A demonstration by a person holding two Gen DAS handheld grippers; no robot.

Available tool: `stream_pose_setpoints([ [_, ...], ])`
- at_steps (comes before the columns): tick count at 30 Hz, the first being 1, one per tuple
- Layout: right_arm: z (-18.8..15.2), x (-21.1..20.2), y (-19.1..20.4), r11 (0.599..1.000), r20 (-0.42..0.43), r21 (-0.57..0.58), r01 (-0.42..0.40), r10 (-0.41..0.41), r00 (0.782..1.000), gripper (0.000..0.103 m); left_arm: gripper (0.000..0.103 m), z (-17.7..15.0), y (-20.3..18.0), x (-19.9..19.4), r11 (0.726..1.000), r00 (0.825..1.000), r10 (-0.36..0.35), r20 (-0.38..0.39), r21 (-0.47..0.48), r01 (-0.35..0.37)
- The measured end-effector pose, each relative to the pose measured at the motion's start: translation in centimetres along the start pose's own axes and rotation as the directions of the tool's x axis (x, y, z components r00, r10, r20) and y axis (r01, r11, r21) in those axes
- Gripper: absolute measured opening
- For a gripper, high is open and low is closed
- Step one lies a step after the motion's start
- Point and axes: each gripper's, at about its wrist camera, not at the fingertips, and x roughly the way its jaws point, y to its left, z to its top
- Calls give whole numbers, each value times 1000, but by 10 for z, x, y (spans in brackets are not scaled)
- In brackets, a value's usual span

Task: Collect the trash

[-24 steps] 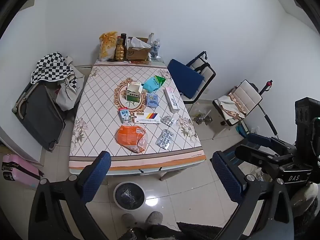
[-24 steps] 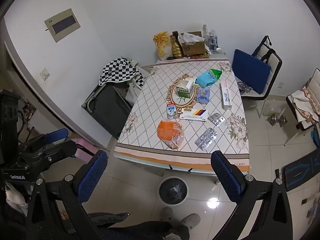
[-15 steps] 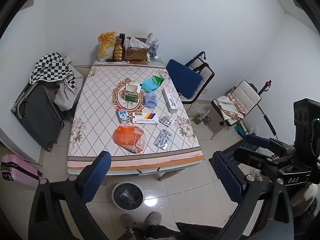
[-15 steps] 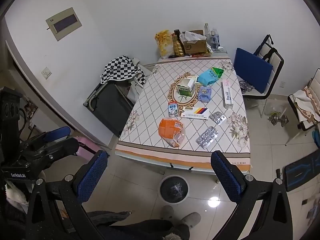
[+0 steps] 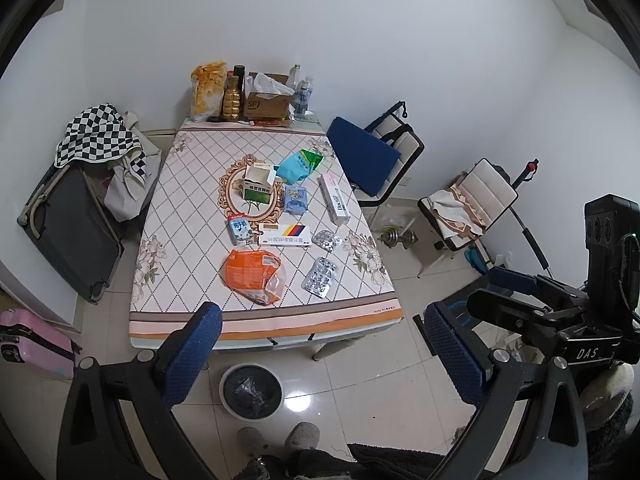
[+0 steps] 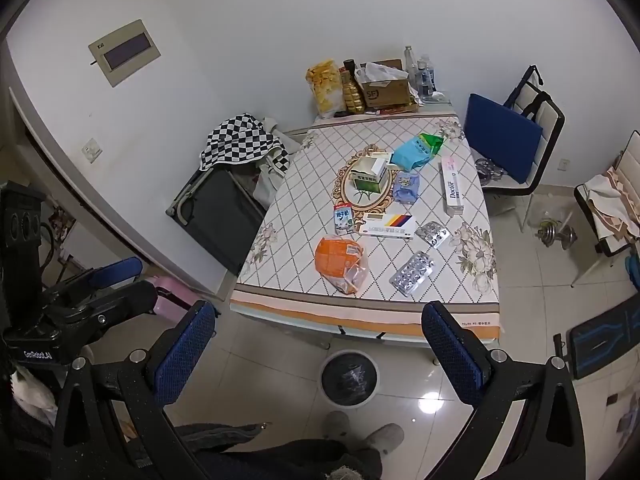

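Observation:
Trash lies on the table [image 5: 180, 256]: an orange bag [image 5: 252, 276] [image 6: 340, 264], two blister packs [image 5: 320, 276] [image 6: 412, 273], a striped flat box [image 5: 285, 235], a small milk carton [image 5: 239, 229], a green-and-white box [image 5: 256, 188], blue packets [image 5: 296, 166] and a long white box [image 5: 335, 199]. A round bin [image 5: 251, 390] [image 6: 349, 378] stands on the floor at the table's near edge. My left gripper [image 5: 320, 356] and right gripper [image 6: 320, 356] are both open and empty, held high and well back from the table.
Bottles, a snack bag and a cardboard box [image 5: 266, 100] crowd the table's far end. A dark folded frame with a checkered cloth [image 5: 96, 140] stands left. Chairs [image 5: 376, 152] and a dumbbell [image 5: 396, 237] are at the right. A pink case [image 5: 32, 340] lies at lower left.
Both views have drifted slightly; the table sits a little further left in the left wrist view. Nothing on the table has moved and both grippers stay open.

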Motion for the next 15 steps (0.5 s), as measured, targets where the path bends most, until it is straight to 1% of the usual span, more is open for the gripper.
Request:
stream_pose_setpoints([
  [4, 1, -2, -3, 1000, 1, 3, -3, 3, 1000, 103, 103, -2, 0, -1, 1000, 1000, 6, 2, 3, -6],
  [13, 1, -3, -3, 1000, 0, 0, -5, 5, 1000, 103, 103, 0, -13, 8, 1000, 1000, 7, 3, 9, -7],
  [15, 1, -3, -3, 1000, 2, 1, -5, 5, 1000, 103, 103, -1, 1, -1, 1000, 1000, 5, 4, 1, -5],
])
